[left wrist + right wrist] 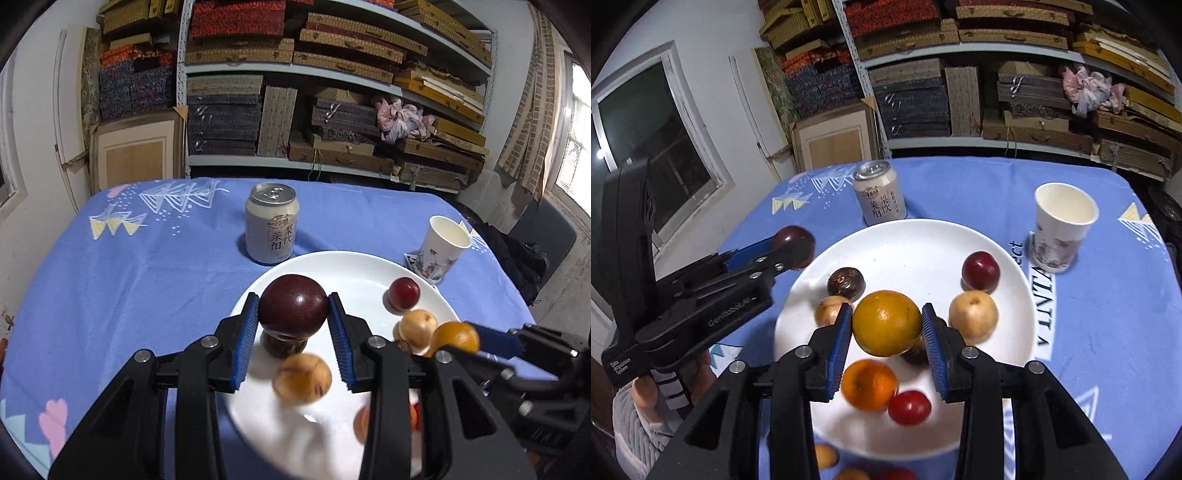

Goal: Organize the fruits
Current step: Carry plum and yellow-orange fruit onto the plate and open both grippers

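Observation:
My left gripper [292, 310] is shut on a dark purple plum [293, 303], held above the left rim of the white plate [332, 266]. The same gripper [792, 247] and plum [794, 245] show at the left of the right wrist view. My right gripper [886, 325] is shut on an orange [886, 323] above the plate [905, 240]; that orange [456, 336] shows at the right of the left wrist view. On the plate lie a red plum [980, 270], a yellow pear [973, 315], a brown passion fruit [846, 282], another orange [868, 384] and a red fruit [909, 407].
A drink can [880, 192] stands behind the plate and a paper cup [1062, 225] to its right, on the blue tablecloth [129, 277]. More fruit [825, 456] lies on the cloth near the plate's front rim. Shelves of boxes [332, 92] rise behind the table. A person's hand [646, 395] holds the left gripper.

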Tool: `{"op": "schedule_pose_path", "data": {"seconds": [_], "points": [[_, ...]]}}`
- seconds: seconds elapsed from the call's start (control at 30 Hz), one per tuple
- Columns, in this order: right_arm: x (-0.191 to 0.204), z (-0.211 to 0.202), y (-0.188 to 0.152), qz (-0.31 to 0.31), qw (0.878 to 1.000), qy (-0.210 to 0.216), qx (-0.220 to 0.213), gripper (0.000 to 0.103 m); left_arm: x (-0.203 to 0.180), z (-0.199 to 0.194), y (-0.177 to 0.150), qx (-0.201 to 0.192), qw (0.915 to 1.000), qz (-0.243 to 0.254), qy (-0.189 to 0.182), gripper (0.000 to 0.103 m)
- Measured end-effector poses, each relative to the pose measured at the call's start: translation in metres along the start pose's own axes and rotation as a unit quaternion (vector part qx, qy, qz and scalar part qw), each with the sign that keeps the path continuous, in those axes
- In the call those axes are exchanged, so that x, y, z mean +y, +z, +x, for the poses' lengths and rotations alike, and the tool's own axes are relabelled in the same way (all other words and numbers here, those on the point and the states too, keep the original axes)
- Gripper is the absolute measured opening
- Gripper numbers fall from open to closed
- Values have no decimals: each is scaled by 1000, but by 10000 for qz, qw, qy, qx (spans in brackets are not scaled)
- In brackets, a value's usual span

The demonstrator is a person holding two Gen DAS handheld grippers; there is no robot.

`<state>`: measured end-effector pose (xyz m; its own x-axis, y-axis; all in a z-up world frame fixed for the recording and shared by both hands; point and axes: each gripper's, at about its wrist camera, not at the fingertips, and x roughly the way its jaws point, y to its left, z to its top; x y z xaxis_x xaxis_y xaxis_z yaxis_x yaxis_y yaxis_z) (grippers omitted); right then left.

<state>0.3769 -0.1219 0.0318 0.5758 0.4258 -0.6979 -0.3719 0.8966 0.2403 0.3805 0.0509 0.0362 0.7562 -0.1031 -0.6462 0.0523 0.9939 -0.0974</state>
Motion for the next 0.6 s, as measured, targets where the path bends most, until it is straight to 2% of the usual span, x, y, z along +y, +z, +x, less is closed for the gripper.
{"op": "schedule_pose_path", "data": {"seconds": [0.13,0.33,0.6], "points": [[-1,31,7,-124,9996,-71,256,39,-10,40,6,224,9996,172,39,37],[-3,58,9,-338,9978,-230,525,39,-8,74,1,538,9984,139,-44,37],[5,69,7,-593,9959,-375,564,39,-14,86,1,764,9963,357,-156,38]]}}
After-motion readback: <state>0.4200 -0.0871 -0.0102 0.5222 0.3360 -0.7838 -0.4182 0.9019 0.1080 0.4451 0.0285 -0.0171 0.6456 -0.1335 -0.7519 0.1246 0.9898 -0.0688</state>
